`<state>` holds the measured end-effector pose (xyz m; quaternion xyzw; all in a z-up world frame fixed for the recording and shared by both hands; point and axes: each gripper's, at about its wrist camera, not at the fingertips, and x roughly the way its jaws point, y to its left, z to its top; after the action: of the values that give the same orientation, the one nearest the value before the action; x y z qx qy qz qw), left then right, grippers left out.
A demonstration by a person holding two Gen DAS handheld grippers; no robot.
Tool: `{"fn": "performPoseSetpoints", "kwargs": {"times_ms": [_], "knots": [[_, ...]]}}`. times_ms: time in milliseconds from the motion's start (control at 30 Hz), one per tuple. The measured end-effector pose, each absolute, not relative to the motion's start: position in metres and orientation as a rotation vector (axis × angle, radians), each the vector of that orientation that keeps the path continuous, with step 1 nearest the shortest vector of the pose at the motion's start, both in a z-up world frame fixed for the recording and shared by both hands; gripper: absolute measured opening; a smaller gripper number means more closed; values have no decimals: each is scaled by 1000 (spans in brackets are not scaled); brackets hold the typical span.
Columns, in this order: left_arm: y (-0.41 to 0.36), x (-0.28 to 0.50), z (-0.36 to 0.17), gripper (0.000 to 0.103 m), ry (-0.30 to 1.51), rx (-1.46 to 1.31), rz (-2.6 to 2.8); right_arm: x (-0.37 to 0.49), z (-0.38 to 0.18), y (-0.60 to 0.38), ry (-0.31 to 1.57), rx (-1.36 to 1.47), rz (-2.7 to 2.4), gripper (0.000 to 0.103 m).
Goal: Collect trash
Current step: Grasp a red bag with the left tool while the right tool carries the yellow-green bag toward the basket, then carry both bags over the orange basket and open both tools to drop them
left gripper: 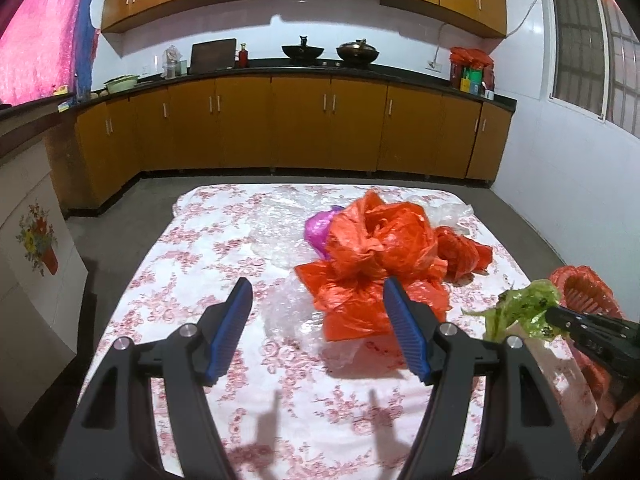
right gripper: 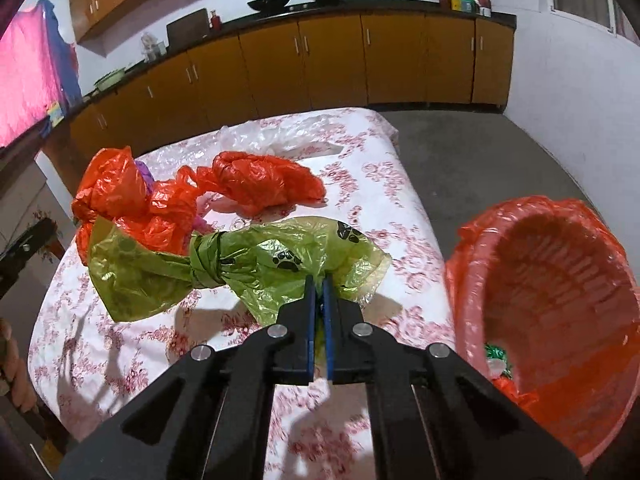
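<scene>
My right gripper [right gripper: 319, 280] is shut on a knotted green plastic bag [right gripper: 248, 268] with black paw prints, held just above the floral tablecloth [right gripper: 380, 184]. The same green bag [left gripper: 520, 308] and right gripper [left gripper: 560, 318] show at the right edge of the left wrist view. My left gripper [left gripper: 318, 300] stands open over the table with nothing between its blue pads. Beyond it lies a heap of crumpled orange bags [left gripper: 380, 256] with a purple bag [left gripper: 316, 228] behind. To the right stands a red basket lined with an orange bag [right gripper: 560, 300].
Clear plastic wrap [left gripper: 280, 220] lies on the cloth near the orange heap and under my left gripper. Small scraps [right gripper: 496, 360] lie in the basket. Wooden cabinets [left gripper: 300, 120] and a dark counter run behind the table, with grey floor [right gripper: 480, 148] between.
</scene>
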<state>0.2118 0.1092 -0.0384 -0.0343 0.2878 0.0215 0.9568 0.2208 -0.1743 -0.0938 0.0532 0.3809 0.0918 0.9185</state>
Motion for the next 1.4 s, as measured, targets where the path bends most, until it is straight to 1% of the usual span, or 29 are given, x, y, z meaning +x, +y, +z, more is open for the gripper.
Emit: {"fn": "performPoseSetpoints", "kwargs": {"times_ms": [300,500,533,567,600,667,700,733,767,967,1400], "knots": [[84,250,-30,67,605,-80,9,209,-90,-198,785,137,156,4],[88,273,-38,66,672,-122,13,207,-91,-201,789,141,161,4],[90,275,-41,62,684,-137,9,207,-91,-201,789,140,162,4],[92,277,-43,54,694,-151,2,207,-91,-201,790,138,163,4],[95,278,-46,52,712,-171,-12,207,-92,-200,791,138,164,4],[97,279,-50,38,726,-190,-23,206,-91,-200,790,139,165,4],[97,279,-51,35,729,-192,-27,206,-91,-199,790,139,166,4],[96,278,-52,27,726,-185,-28,205,-91,-199,789,138,166,4],[96,276,-53,25,722,-179,-28,204,-91,-199,788,137,166,4],[99,262,-48,20,690,-176,-31,200,-85,-200,775,144,166,4],[99,218,-11,19,596,-155,-34,183,-58,-215,714,147,113,4]]}}
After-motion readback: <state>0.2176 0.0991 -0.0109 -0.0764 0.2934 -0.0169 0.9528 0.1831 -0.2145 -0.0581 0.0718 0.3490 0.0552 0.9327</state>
